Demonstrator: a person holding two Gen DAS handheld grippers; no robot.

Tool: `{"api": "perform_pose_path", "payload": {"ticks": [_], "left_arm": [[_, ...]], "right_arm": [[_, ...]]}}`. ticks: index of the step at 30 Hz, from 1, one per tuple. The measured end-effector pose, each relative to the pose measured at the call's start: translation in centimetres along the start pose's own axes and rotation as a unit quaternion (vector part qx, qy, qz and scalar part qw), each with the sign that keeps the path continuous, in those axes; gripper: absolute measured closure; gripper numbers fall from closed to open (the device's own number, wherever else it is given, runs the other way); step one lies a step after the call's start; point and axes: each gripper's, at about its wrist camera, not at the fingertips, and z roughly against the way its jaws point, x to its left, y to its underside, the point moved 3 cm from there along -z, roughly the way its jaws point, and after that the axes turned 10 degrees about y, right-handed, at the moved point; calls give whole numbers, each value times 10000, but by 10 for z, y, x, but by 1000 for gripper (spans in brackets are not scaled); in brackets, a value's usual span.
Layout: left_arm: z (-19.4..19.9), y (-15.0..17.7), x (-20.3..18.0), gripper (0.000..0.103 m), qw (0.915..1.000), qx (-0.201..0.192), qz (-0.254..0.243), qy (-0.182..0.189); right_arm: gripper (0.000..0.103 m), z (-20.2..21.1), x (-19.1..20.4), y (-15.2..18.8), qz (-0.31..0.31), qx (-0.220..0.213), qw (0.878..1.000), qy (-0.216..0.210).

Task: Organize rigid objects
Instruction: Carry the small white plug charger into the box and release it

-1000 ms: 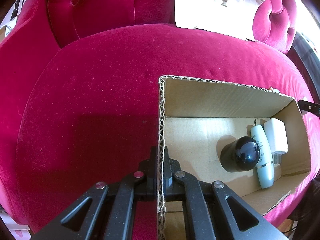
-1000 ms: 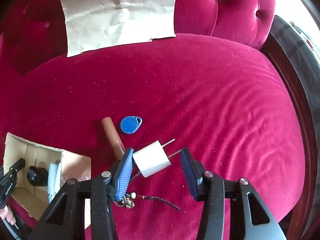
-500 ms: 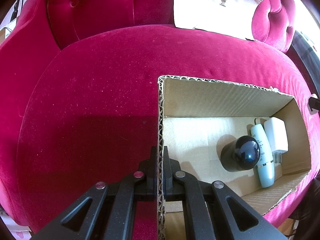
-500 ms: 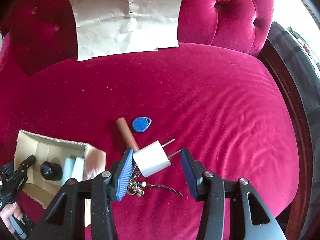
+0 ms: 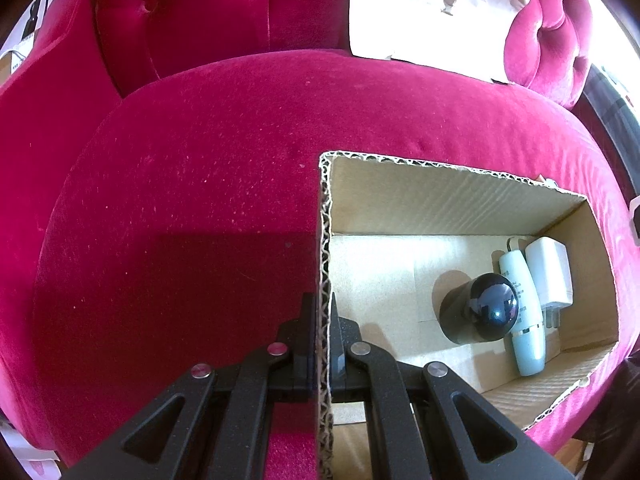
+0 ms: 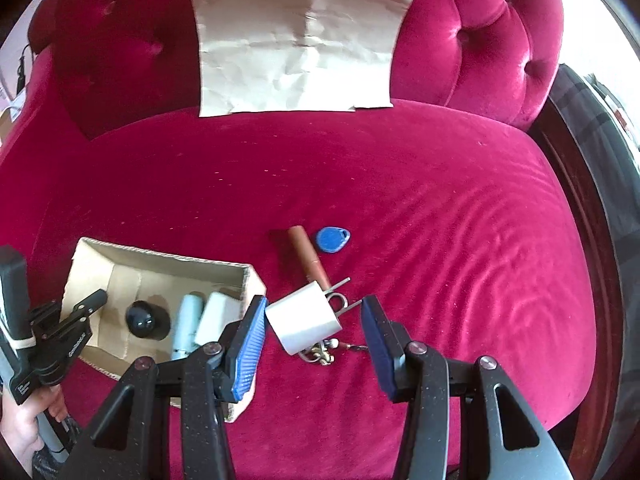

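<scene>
Lifted off the cushion, one white charger [image 6: 304, 322]; box [image 5: 460, 200] holds three items.

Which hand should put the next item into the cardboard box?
Right. The right gripper already holds a white charger just beside the cardboard box, so it likely only needs to swing over and release. The left gripper is clamped on the box's wall, steadying it.
</scene>
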Motion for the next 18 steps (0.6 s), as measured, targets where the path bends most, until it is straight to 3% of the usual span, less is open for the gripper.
{"api": "perform_pose_path", "payload": {"ticks": [18], "left_arm": [[-1,0,1,100,10000,16,-12,-9]], "right_arm": [[52,12,66,11,617,20,9968,-510]]}}
